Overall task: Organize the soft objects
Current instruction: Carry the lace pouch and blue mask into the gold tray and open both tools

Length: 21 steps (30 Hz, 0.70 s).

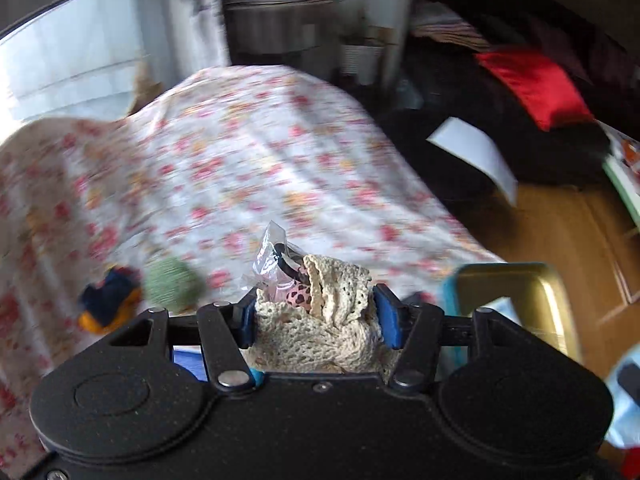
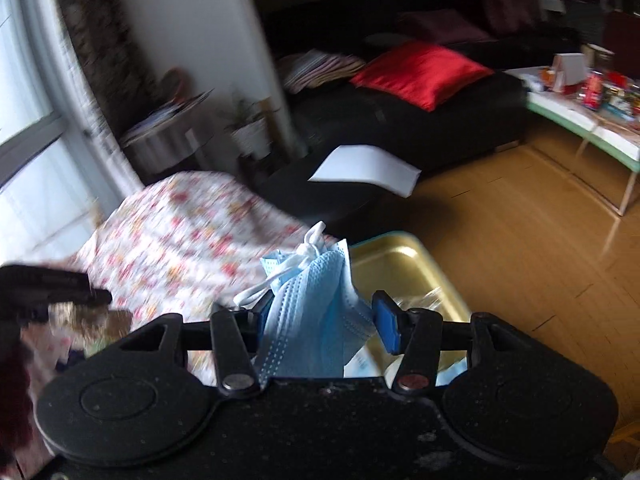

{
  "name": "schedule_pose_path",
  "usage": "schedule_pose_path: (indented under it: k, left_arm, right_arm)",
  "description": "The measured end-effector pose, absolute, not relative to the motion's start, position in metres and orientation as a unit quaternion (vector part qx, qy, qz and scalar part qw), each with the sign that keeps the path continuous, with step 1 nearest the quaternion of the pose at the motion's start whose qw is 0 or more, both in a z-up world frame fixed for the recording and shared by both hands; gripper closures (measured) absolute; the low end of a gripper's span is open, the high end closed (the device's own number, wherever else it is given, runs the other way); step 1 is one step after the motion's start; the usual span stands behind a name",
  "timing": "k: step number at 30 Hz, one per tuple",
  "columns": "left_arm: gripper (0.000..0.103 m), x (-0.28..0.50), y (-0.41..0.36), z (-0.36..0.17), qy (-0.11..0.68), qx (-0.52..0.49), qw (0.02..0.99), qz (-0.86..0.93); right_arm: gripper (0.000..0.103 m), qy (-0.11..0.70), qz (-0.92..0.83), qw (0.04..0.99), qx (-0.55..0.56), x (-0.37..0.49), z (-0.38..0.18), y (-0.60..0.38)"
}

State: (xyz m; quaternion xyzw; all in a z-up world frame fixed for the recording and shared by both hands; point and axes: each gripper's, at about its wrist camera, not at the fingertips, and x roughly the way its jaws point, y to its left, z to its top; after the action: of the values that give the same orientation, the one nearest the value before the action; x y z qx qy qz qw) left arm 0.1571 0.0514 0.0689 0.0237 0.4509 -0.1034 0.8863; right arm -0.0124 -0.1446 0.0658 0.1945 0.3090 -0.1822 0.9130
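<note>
My left gripper [image 1: 316,316] is shut on a cream crocheted lace piece [image 1: 332,320], bunched between the blue pads together with a small clear plastic bag [image 1: 272,264] of dark and pink items. It hangs above the floral-clothed table [image 1: 240,160]. My right gripper [image 2: 324,320] is shut on a bundle of blue face masks [image 2: 316,312] with white ear loops, held over the table's right end, beside a gold tray [image 2: 396,268]. The same gold tray [image 1: 520,292] shows to the right in the left wrist view.
A green fuzzy ball [image 1: 172,284] and a navy-and-orange soft toy [image 1: 108,300] lie on the cloth at the left. Beyond stand a black sofa [image 2: 420,128] with a red cushion [image 2: 420,72], a white sheet [image 2: 364,168], a wooden floor [image 2: 520,240] and a cluttered side table [image 2: 592,120].
</note>
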Motion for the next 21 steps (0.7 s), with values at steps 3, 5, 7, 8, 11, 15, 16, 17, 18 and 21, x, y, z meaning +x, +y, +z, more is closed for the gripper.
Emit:
schedule_pose_path:
  k: [3,5,7,8,11,15,16,17,18,21]
  left_arm:
    - [0.049,0.154,0.009,0.073,0.453,0.029,0.879,-0.145]
    - [0.049,0.151,-0.013,0.073,0.451,0.037,0.877,-0.165]
    - [0.049,0.151,-0.034,0.068,0.453,0.045,0.873,-0.175]
    - [0.049,0.152,-0.043,0.062,0.458,0.047,0.869,-0.181]
    - [0.049,0.156,-0.063,0.044,0.474,0.054,0.859,-0.185]
    - [0.049,0.162,-0.084,0.024,0.492,0.063,0.850,-0.180]
    - [0.049,0.164,-0.088,0.020,0.495,0.066,0.848,-0.180]
    - [0.049,0.164,-0.093,0.018,0.498,0.069,0.846,-0.178]
    - [0.049,0.164,-0.097,0.016,0.501,0.071,0.844,-0.176]
    - [0.049,0.164,-0.103,0.010,0.507,0.076,0.841,-0.176]
  right_arm:
    - [0.053,0.289,-0.221,0.907,0.210,-0.007,0.071,-0.167]
    - [0.053,0.279,-0.247,0.904,0.210,-0.004,0.069,-0.178]
    - [0.053,0.282,-0.272,0.895,0.211,-0.004,0.059,-0.188]
    - [0.053,0.293,-0.284,0.887,0.216,-0.003,0.052,-0.193]
    - [0.053,0.320,-0.294,0.865,0.250,-0.004,0.036,-0.209]
    - [0.053,0.327,-0.301,0.856,0.265,-0.005,0.030,-0.216]
    - [0.053,0.328,-0.300,0.855,0.267,-0.003,0.028,-0.217]
    - [0.053,0.329,-0.297,0.855,0.269,-0.002,0.027,-0.216]
    - [0.053,0.331,-0.292,0.855,0.271,-0.004,0.026,-0.216]
    - [0.053,0.334,-0.286,0.857,0.268,-0.004,0.025,-0.215]
